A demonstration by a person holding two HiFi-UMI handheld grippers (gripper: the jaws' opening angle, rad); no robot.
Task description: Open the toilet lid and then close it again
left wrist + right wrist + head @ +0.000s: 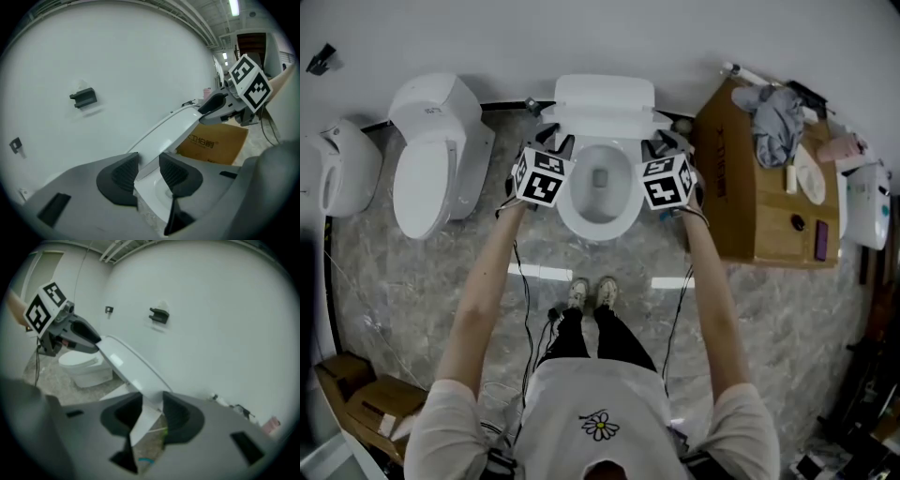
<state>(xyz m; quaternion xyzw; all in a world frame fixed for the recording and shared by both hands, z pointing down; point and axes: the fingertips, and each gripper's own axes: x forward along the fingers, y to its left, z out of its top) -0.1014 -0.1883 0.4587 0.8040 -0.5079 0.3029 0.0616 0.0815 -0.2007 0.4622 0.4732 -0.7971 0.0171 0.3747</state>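
The white toilet (574, 208) stands against the far wall, its bowl uncovered. Its lid (605, 101) is raised and tilted between upright and flat. My left gripper (551, 141) is at the lid's left edge and my right gripper (661, 142) is at its right edge. In the left gripper view the lid (173, 126) runs up and to the right out of the left gripper (149, 166), filling the gap between the pads. In the right gripper view the lid (126, 364) likewise fills the gap of the right gripper (152, 406).
A second toilet (441, 159) with its lid down stands to the left, beside a white fixture (342, 169). A cardboard box (759, 197) topped with cloth and small items stands right of the toilet. A black bracket (84, 97) is on the wall. My shoes (591, 292) stand on the marble floor.
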